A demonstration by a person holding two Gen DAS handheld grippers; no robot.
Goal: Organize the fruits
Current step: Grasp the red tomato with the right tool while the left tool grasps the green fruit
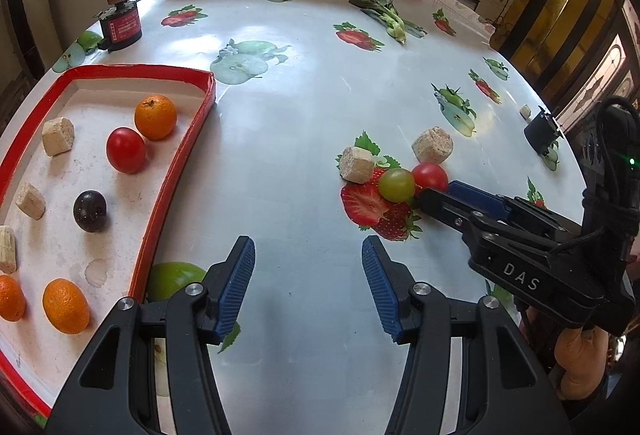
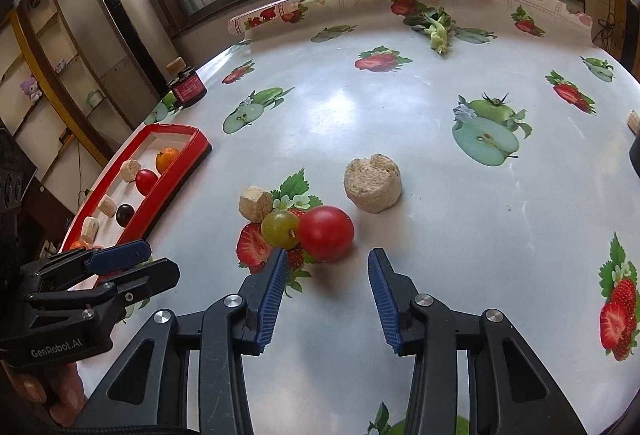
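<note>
A red-rimmed tray on the left holds three oranges, a red tomato, a dark grape and several beige chunks. On the fruit-print tablecloth, a red tomato touches a green grape, with a beige chunk behind the grape and a round chunk farther back. My right gripper is open, its tips just short of the tomato, one on each side. In the left wrist view it reaches in from the right. My left gripper hovers open and empty beside the tray.
A leafy green vegetable lies at the far side of the table. A black cylinder with a red label stands behind the tray. Another small black device sits near the right edge. A person's hand holds the right gripper.
</note>
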